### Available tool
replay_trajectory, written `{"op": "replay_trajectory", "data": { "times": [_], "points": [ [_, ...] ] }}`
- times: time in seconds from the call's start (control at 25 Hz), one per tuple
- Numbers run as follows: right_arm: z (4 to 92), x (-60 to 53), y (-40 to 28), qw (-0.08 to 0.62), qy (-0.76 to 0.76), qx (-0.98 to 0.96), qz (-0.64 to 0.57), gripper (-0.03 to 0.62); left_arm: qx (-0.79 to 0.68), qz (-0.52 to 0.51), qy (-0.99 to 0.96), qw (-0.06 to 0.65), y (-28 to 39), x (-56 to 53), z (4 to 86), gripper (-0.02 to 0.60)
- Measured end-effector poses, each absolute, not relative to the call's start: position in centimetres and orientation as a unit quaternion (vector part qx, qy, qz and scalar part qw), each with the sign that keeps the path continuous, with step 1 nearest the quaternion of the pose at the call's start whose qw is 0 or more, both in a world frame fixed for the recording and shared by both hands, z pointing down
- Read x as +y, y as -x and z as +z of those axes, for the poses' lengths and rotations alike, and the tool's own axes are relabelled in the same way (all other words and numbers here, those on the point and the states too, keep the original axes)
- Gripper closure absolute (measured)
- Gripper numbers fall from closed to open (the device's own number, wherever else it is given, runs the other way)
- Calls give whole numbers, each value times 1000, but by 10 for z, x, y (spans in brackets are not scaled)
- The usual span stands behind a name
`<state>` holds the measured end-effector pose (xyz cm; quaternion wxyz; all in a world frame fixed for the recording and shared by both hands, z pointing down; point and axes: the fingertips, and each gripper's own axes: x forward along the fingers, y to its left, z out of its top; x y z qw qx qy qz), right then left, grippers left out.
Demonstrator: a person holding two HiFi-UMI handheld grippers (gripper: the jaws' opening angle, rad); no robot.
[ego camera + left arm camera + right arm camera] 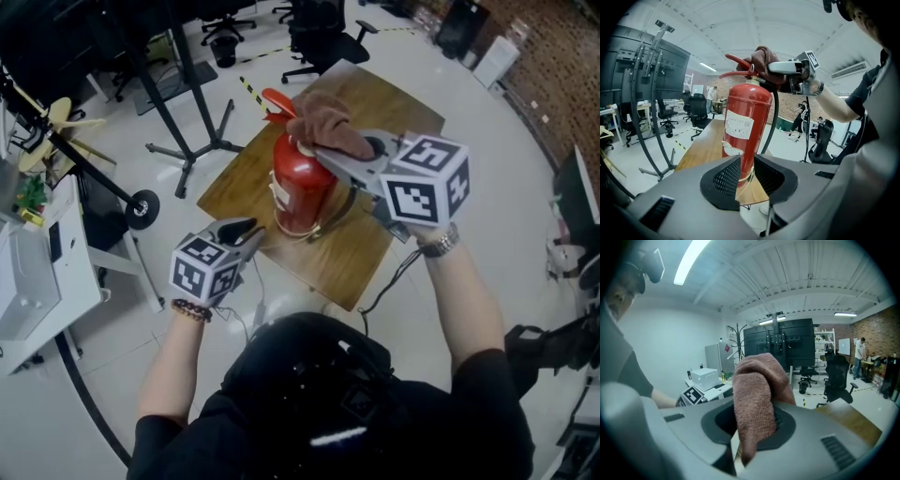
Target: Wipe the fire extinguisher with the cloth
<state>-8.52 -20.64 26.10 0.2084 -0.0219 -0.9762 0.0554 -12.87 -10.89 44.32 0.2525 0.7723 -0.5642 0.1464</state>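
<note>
Brown cloth (pixel 323 127) (in right gripper (pixel 754 425) jaws) partly hides fire extinguisher (pixel 300 192) top

We've got 1 wooden tabletop (pixel 403 117), rect., set skewed on a pale glossy floor (pixel 487 197). Only 1 thing stands directly on it: the red fire extinguisher (pixel 298 192), upright, base close to the near edge, approx. midway along it. Its black hose (pixel 345 208) curves down the right side towards the base; we can't tell if it touches the wood. Far half & right corner show plain wood grain.
</note>
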Motion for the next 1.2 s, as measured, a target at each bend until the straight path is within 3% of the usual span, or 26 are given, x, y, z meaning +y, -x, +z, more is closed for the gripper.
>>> {"op": "replay_trajectory", "data": {
  "times": [0.52, 1.2],
  "points": [
    [297, -185, 48, 206, 8, -978, 35, 528, -543, 156, -785, 254, 111, -112, 448, 506],
    [407, -186, 8, 242, 1, -967, 80, 528, -533, 175, -781, 276, 100, -100, 464, 506]
  ]
}}
